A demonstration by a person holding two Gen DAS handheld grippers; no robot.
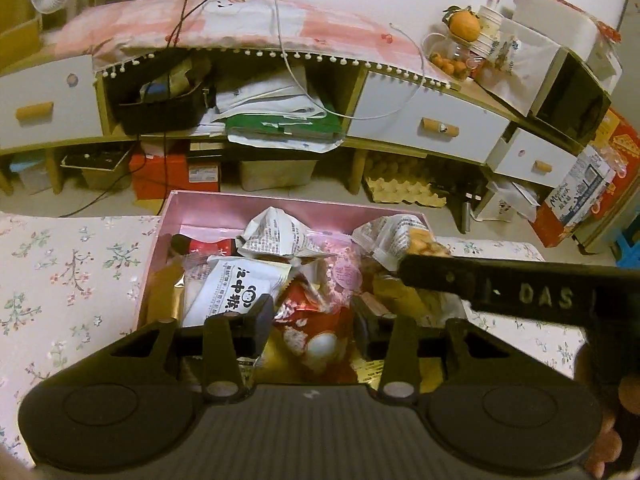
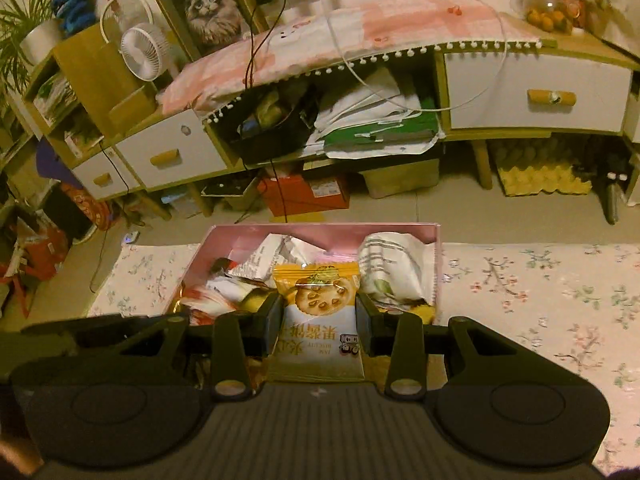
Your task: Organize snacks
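A pink box [image 1: 208, 204] full of snack packets stands on a floral cloth. My left gripper [image 1: 312, 320] is open and empty just above the packets, over a red packet [image 1: 308, 332], beside a white packet with a monkey logo [image 1: 228, 292]. My right gripper [image 2: 318, 318] is shut on a yellow-and-white biscuit packet [image 2: 320, 308] and holds it over the box [image 2: 320, 230]. The right gripper's black body [image 1: 500, 292] crosses the left wrist view at the right. Newspaper-print packets [image 1: 276, 236] lie at the back of the box.
The floral cloth [image 2: 540, 288] spreads to both sides of the box. Beyond it is tiled floor and a low cabinet [image 1: 432, 116] with white drawers, cables, bags and boxes under it. An egg tray [image 2: 544, 178] sits on the floor.
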